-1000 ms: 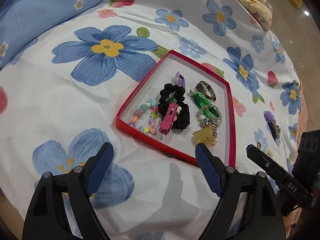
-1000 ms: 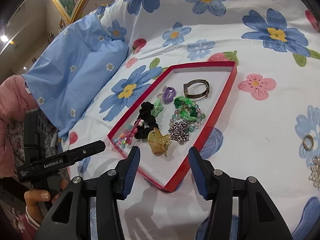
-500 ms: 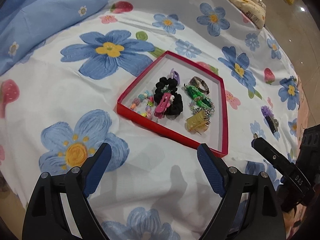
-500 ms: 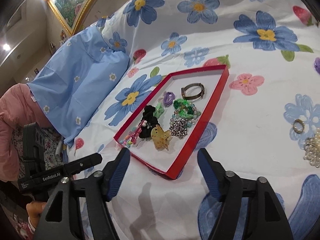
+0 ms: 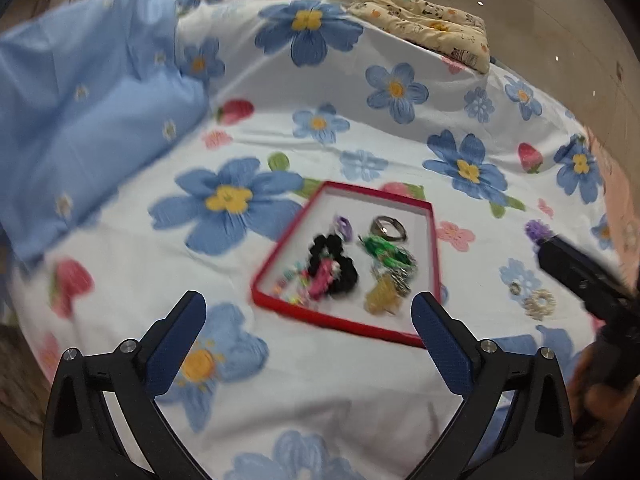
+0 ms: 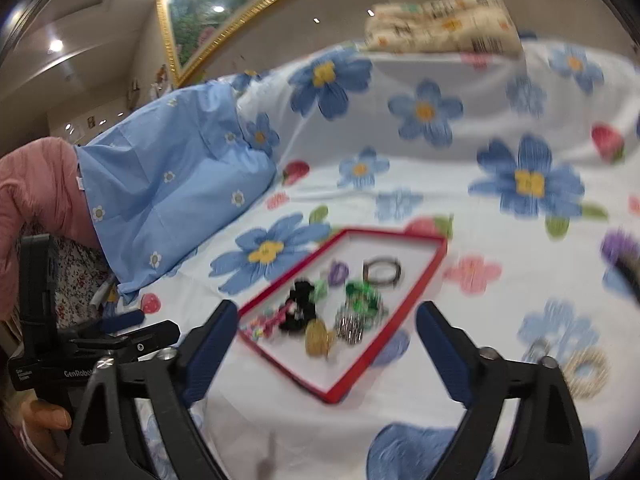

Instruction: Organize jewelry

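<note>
Jewelry (image 5: pixel 340 268) in red tray (image 5: pixel 436 248) on floral bedsheet (image 5: pixel 320 392)

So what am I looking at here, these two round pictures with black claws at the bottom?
Those claws are hand-held grippers; a person carries one in each hand, and each has a wide-angle camera looking along its blue-padded fingers. One picture comes from the left gripper, the other from the right gripper. Both are open and hold nothing. Below is a bed with a flowered sheet. On it lies a red tray with a black scrunchie, a yellow claw clip and a metal bangle. A pearl scrunchie lies outside the tray.
</note>
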`<state>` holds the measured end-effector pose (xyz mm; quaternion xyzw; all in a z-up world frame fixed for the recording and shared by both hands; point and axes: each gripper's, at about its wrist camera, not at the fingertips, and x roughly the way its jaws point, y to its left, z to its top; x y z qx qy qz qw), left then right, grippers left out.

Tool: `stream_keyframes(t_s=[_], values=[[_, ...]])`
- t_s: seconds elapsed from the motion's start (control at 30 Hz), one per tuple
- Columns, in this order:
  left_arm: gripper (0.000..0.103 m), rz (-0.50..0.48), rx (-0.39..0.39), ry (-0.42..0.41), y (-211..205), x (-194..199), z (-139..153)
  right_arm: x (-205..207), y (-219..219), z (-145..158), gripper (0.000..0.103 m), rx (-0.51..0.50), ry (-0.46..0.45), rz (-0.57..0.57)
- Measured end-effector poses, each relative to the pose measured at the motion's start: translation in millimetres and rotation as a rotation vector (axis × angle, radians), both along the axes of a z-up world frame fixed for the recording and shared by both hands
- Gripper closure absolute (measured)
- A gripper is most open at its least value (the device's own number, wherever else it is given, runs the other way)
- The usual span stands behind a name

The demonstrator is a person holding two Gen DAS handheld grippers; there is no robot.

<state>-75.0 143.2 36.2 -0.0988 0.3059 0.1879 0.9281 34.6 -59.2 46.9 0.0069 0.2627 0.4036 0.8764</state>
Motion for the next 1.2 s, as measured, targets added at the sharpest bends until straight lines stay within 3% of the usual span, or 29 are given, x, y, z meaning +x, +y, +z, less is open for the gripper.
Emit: stream_keyframes(t_s=[0.17, 0.4, 0.57, 1.2], values=[[0.0, -0.009, -0.005, 0.009, -1.6, 2.0, -15.6, -5.4, 0.0, 3.0, 0.0, -0.03, -0.058, -0.024], [0.0, 0.001, 0.017, 0.067, -12.8, -2.8, -44.7, -8.7, -9.5, -50.4, 0.0, -0.067, 0.035, -0.057], [0.0, -0.004, 0.024, 0.083, -18.1, -3.1, -53.0, -9.4, -9.6, -63.5, 0.0, -0.092, 0.056, -0.06], [0.0, -0.015, 0.059, 0.057, -27.7, -9.5, -45.7, -19.4, -7.2, -63.3, 0.0, -0.106, 0.021, -0.054]])
